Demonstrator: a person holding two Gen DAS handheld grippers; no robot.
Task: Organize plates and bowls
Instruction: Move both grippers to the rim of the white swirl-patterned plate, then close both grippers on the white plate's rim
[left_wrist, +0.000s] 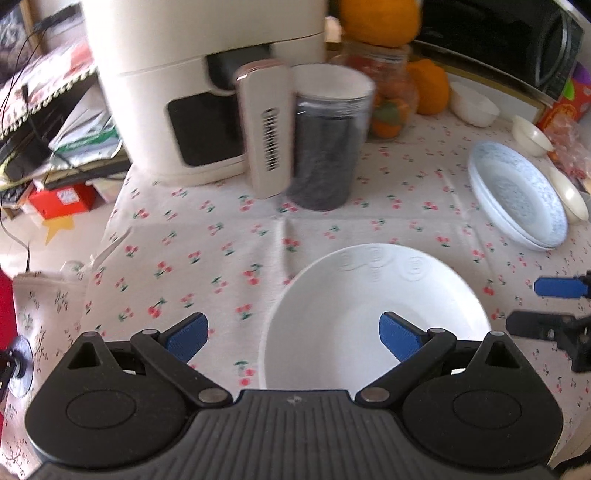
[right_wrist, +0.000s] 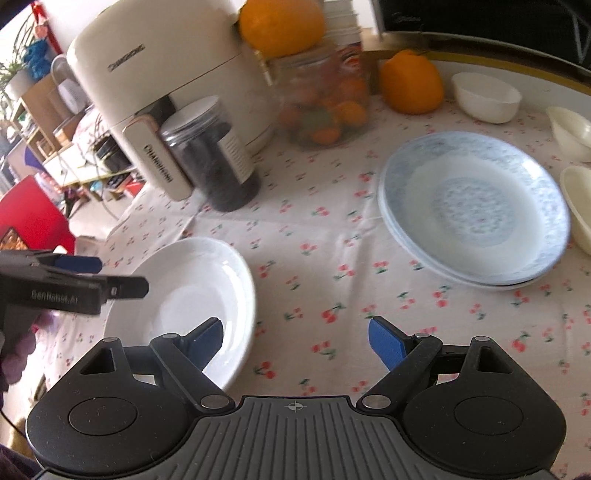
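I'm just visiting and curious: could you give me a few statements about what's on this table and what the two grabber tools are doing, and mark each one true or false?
1. The white plate lies alone on the tablecloth. True.
2. The blue-patterned plates are stacked. True: a second rim shows underneath.
3. The right gripper is clamped on the white plate. False: its jaws stand open and hold nothing.
4. The left gripper holds a bowl. False: it is open, above the white plate.
5. The dark jar lies on its side. False: it stands upright.
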